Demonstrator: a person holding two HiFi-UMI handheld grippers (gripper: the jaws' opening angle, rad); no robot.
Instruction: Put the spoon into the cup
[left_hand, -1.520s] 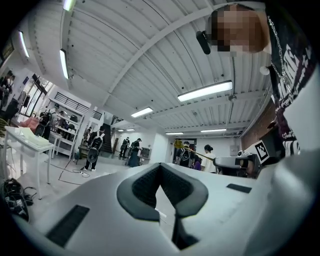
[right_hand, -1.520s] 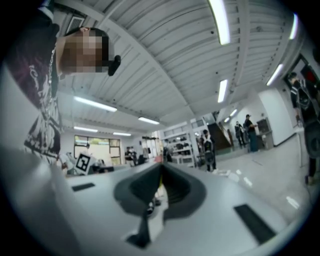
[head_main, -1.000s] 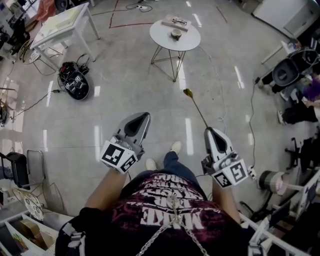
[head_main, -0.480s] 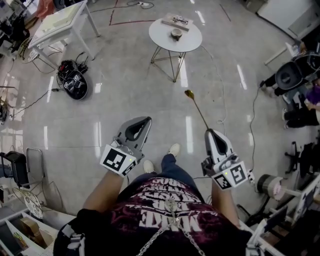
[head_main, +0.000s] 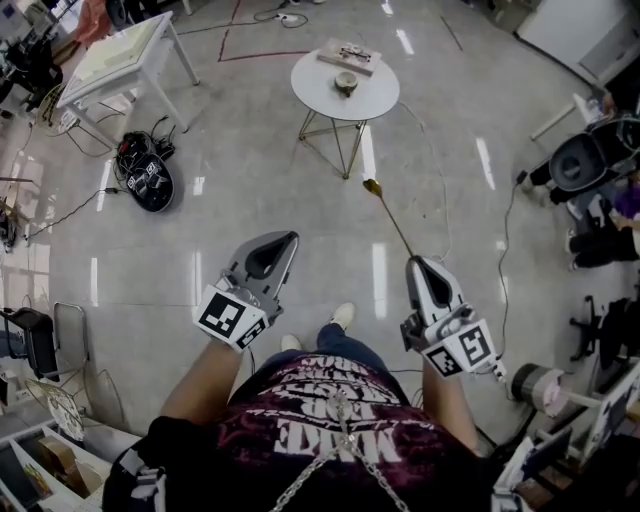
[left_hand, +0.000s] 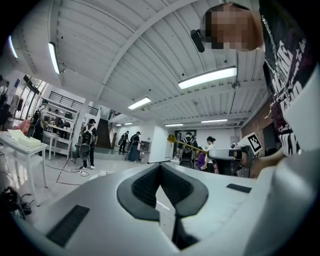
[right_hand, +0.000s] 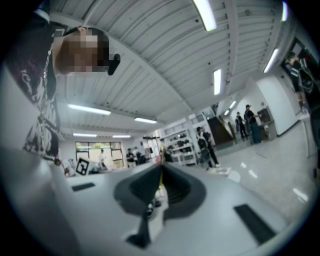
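A glossy grey workshop floor (head_main: 250, 170) stretched ahead of the person in the head view. A small round white counter (head_main: 375, 95) on thin wire legs stood well apart from both hands. On it sat a small pale round cup (head_main: 346, 82), just beside a flat rectangular board (head_main: 350, 53). The right tongs (head_main: 415, 263) were pressed together on the handle end of a long, slim gold-coloured metal spoon (head_main: 392, 222). Its bowl pointed out over the floor towards the counter, nowhere near the cup. The left tongs (head_main: 284, 240) were held level alongside, pressed together with nothing in them.

The left gripper view showed those pads meeting at the tips around an empty gap. Off to the side, the spoon (left_hand: 187, 145) stuck out of the right tongs (left_hand: 216, 151).

The right gripper view showed the jaws closed on the thin yellow handle (right_hand: 159, 182).

Judging from these pictures, the task was at the carrying stage. The pinch sat at the very end of a long, thin handle, so the spoon could swivel or slip between the pads. The cup looked small and light. A bowl arriving off-line could miss its mouth or tip it over on the spindly counter.
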